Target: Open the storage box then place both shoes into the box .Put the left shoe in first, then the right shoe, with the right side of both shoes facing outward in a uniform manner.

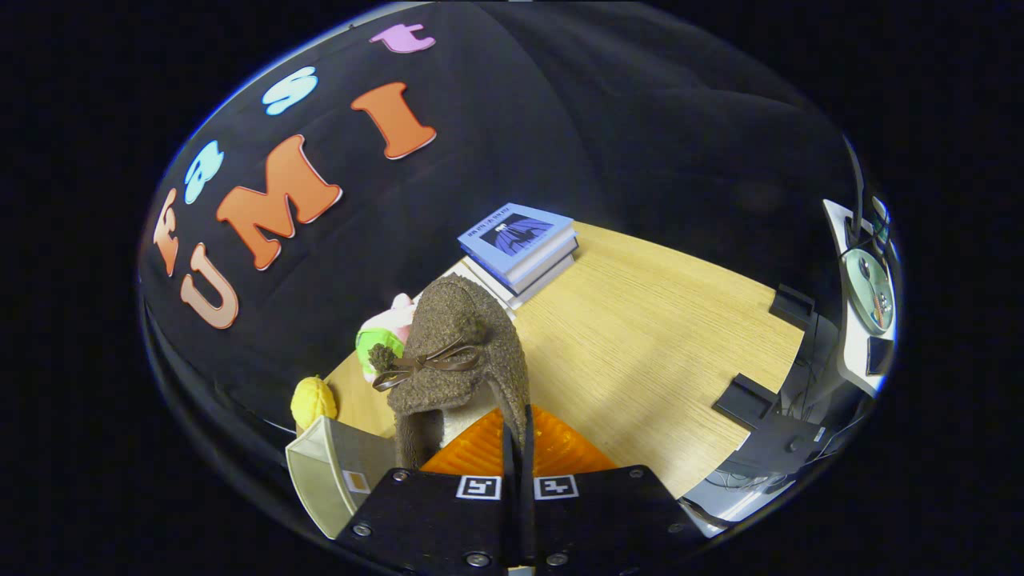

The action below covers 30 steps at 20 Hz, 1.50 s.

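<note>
A brown woolly shoe [460, 360] with a thin brown bow hangs in the air just ahead of my fingers, its toe pointing up and away. My gripper [518, 432] is shut on the rim of the shoe's opening, its fingers almost touching with the rim pinched between them. A cream storage box [328, 472] with a small label sits low to the left of the fingers, below the shoe. Only a corner of the box shows, so I cannot tell how its lid stands.
The light wooden table [656, 344] stretches beyond the shoe. A stack of books [520, 248] lies at its far edge. A pink-and-green plush toy [382, 332] and a yellow object [314, 400] sit behind the box. Black clamps [748, 396] grip the table's right edge.
</note>
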Motion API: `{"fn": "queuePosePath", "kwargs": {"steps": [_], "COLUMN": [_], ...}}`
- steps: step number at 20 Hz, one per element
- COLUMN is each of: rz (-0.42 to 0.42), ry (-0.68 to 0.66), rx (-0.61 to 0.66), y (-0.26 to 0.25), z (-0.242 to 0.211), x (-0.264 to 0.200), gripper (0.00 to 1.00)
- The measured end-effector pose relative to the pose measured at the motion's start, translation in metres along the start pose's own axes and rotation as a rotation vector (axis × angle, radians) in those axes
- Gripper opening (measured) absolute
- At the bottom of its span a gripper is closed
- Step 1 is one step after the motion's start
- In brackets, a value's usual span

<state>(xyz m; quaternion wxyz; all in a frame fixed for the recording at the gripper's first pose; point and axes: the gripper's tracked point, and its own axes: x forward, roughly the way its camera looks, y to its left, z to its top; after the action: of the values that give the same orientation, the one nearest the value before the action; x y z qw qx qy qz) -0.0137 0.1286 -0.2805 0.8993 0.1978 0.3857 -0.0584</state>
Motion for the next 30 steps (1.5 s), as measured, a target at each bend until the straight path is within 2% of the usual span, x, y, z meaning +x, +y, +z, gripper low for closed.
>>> {"fn": "queuePosePath", "kwargs": {"steps": [6,12,15,19,25,28,30], "rz": [0.091,0.166,0.176,0.139,0.056,0.048,0.079], "ry": [-0.017,0.039,0.073,0.119,0.181,0.207,0.249], "rx": [-0.046,-0.123,-0.183,-0.263,-0.335,-0.346,-0.322], "y": [0.09,0.17,0.196,0.207,0.191,0.187,0.194], "z": [-0.017,-0.069,-0.101,-0.137,-0.175,-0.185,-0.196], "x": [-0.045,-0.057,-0.057,-0.04,-0.013,-0.007,-0.008], "gripper": [0.01,0.01,0.01,0.01,0.01,0.03,0.05]}}
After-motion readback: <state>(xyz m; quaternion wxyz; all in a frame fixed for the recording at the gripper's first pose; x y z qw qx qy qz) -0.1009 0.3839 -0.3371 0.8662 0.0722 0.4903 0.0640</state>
